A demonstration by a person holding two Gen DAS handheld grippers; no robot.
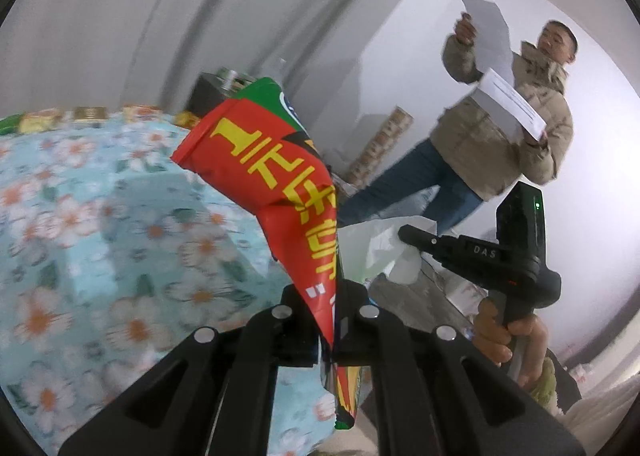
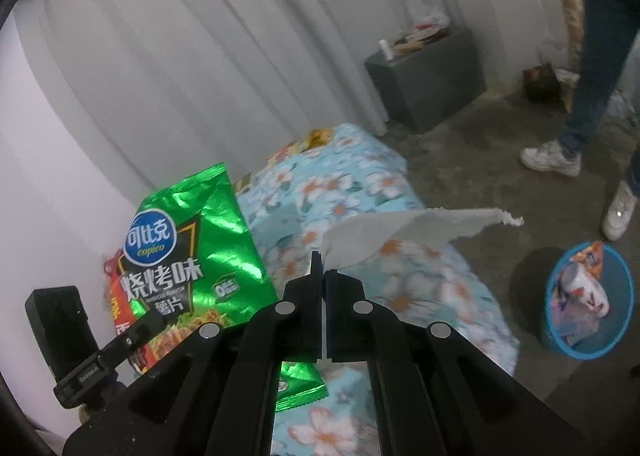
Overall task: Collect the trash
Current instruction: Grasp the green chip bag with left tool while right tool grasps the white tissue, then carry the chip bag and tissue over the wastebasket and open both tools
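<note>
The left tongs (image 1: pixel 334 320) are closed tight on a chip bag (image 1: pixel 276 184). The bag is red on one side and shiny green on the other (image 2: pixel 192 256). It sticks up in the air above the worktop (image 1: pixel 100 216), which has a blue cloth with flowers on it.

The right tongs (image 2: pixel 323 276) are closed tight on a torn white tissue (image 2: pixel 400 228). The tissue hangs out to the right, over the edge of the worktop (image 2: pixel 360 184).

A blue trash basket (image 2: pixel 588 348) sits on the floor, to the right of the worktop. It has a cup and some wrappers in it.

A grey cabinet (image 2: pixel 428 84) stands by the white curtain (image 2: pixel 160 56). A person (image 1: pixel 492 144) in a tan coat stands nearby, holding sheets of paper (image 1: pixel 490 28).
</note>
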